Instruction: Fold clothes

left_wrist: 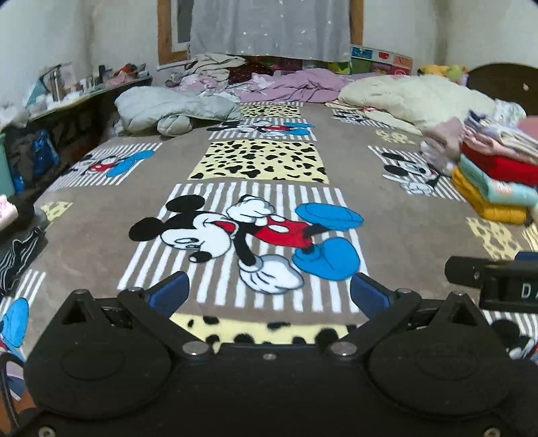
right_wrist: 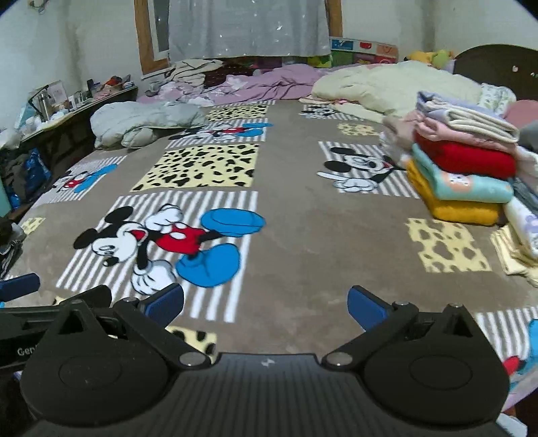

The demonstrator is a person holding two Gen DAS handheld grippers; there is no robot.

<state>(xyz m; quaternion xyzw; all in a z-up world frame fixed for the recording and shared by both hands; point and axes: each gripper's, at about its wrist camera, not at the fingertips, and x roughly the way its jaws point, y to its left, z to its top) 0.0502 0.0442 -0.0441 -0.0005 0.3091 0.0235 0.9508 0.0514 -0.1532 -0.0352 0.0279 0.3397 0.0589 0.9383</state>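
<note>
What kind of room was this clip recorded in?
Most likely a lived-in bedroom: a large bed under a cartoon-mouse blanket, rumpled quilts by a dark headboard, a stack of folded clothes on the bed, and a cluttered side table.

Left tool: matte black body, two round housings, silver screws, blue finger pads. Right tool: matching build, with a ribbed black centre panel and white lettering.

Both wrist cameras look low across the cartoon blanket toward the curtained window, side by side, sharing the folded stack at right.
</note>
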